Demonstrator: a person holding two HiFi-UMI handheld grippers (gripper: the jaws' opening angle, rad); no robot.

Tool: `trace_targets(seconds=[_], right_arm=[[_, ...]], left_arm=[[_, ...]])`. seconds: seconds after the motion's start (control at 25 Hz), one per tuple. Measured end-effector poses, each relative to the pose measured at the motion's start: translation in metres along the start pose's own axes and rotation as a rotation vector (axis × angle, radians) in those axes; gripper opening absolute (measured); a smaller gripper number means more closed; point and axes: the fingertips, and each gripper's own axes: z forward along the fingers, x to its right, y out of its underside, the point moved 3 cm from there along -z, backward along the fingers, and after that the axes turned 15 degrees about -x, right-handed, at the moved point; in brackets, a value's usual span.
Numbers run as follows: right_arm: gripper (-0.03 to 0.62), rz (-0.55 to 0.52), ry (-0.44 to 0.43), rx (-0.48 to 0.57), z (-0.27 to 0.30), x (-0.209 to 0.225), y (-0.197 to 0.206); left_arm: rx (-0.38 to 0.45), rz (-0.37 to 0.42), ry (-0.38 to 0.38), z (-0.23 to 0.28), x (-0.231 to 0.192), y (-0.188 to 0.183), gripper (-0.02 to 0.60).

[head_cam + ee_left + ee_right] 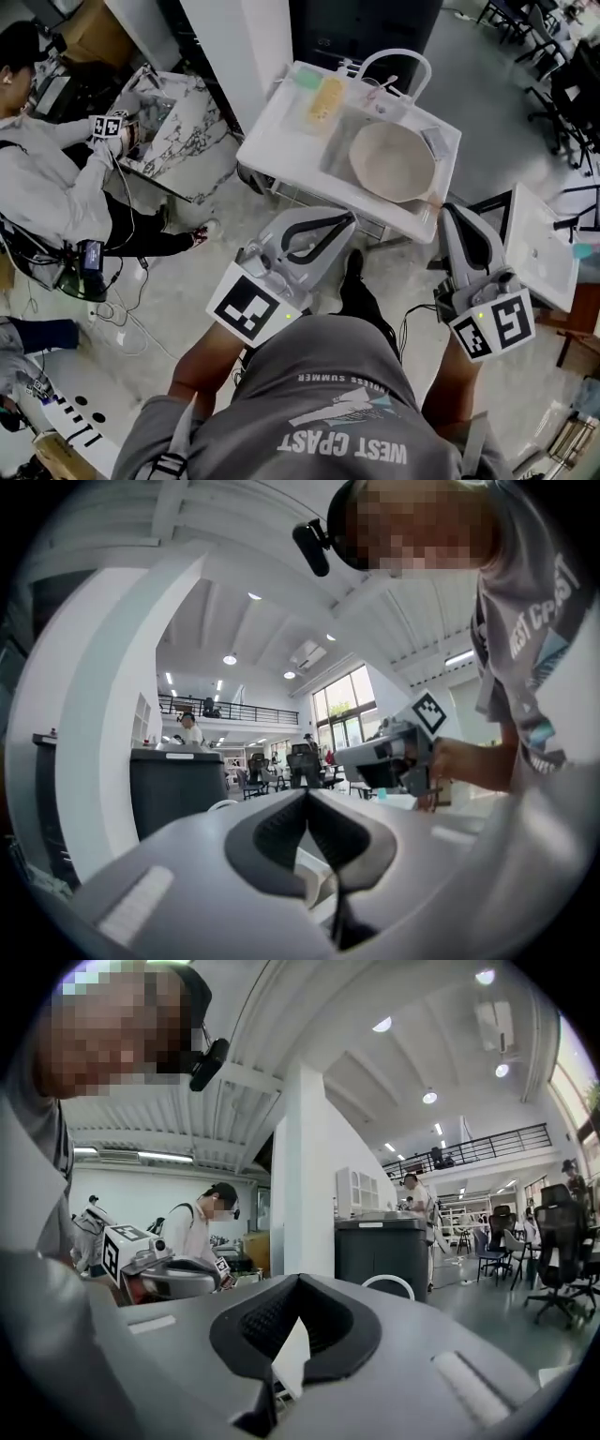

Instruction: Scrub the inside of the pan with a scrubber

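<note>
From the head view, the person stands a step back from a white table (277, 142) with a sink set into it. The pan (392, 161), pale and round, lies in the basin under an arched tap (395, 56), with its inside facing up. A yellowish pad, which I take for the scrubber (325, 97), sits just left of the basin near the far edge. The left gripper (347, 222) and the right gripper (455, 217) are both held close to the body. They point toward the table and are well short of it. Off to the left, another person sits at a marbled counter.

In the left gripper view, the jaws are closed tip to tip with nothing between them. The other gripper shows beyond them, held in a hand.

In the right gripper view, the jaws also meet at the tips and hold nothing. A sliver of white showing lower down is only background.

The scrubber looks soft and light, so it should squash under the pinch. I would take it across its narrow middle. The pan looks rigid and probably slick inside, so it may skate about the basin when rubbed. Steadying it by the rim would help. I cannot make out its handle clearly.
</note>
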Motion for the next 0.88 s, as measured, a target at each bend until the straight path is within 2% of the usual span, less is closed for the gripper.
trace_targets(seconds=[0.2, 0.36, 0.48, 0.64, 0.88], right_arm=[[-0.002, -0.010, 0.025, -0.021, -0.031, -0.028, 0.007], [-0.002, -0.005, 0.032, -0.032, -0.061, -0.036, 0.014], [-0.002, -0.004, 0.028, -0.029, -0.080, -0.036, 0.020], [-0.002, -0.004, 0.000, -0.028, -0.099, -0.016, 0.028], [-0.002, -0.018, -0.053, -0.039, -0.129, 0.022, 0.044]], left_arm=[[0.032, 0.022, 0.043, -0.016, 0.022, -0.008, 0.002], [0.022, -0.048, 0.048, -0.023, 0.043, -0.010, 0.002], [0.018, -0.070, 0.032, -0.028, 0.058, -0.014, 0.002], [0.003, -0.080, -0.005, -0.012, 0.074, -0.024, 0.002], [-0.011, -0.070, -0.010, 0.035, 0.120, -0.040, 0.002]])
